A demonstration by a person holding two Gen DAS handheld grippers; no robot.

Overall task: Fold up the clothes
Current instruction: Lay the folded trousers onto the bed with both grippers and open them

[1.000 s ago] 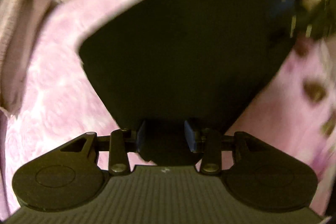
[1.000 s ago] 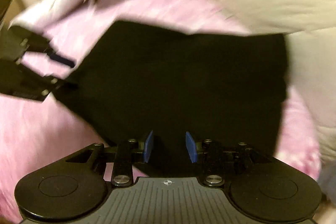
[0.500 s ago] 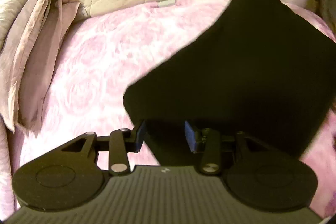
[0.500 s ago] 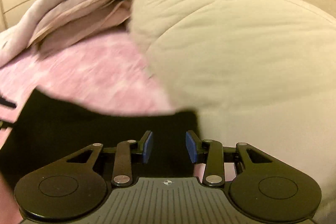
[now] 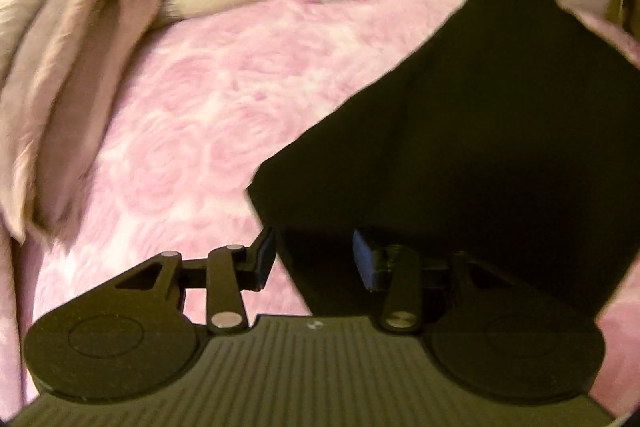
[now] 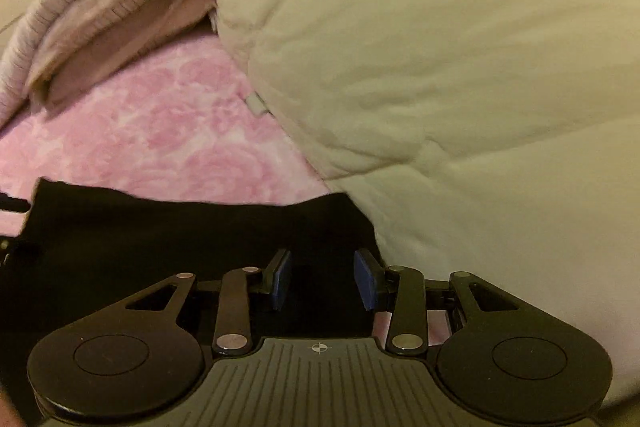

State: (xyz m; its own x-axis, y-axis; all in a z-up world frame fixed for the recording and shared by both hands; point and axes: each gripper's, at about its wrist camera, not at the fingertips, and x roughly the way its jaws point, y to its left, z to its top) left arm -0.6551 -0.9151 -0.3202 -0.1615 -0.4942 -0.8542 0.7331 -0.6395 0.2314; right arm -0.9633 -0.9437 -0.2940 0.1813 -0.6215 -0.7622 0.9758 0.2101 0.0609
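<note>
Black cloth garment [image 5: 480, 155], plain and matte, no visible print or seams; reads as a flat dark panel with straight edges and a sharp corner toward the left tongs. It lies spread over the pink rose-patterned bed cover [image 5: 192, 131], stretched between the two tools.

Left tongs [image 5: 314, 259]: blue pads [image 5: 362, 261] stand apart, the garment's near corner lying between them; whether either pad touches the cloth cannot be told. In the left wrist view the far corner of the garment rises toward a blurred dark object at top right, too smeared to identify.

Right tongs [image 6: 322, 283]: blue pads parted, black fabric filling the gap and passing under the fingers; contact not discernible. The garment's far edge runs nearly straight across this view.

Cream quilted duvet [image 6: 440, 75] is bunched beside the garment, touching its right edge. Folded mauve ribbed fabric [image 6: 104, 23] sits further back on the bed cover, apart from the garment.

No containers in view.
</note>
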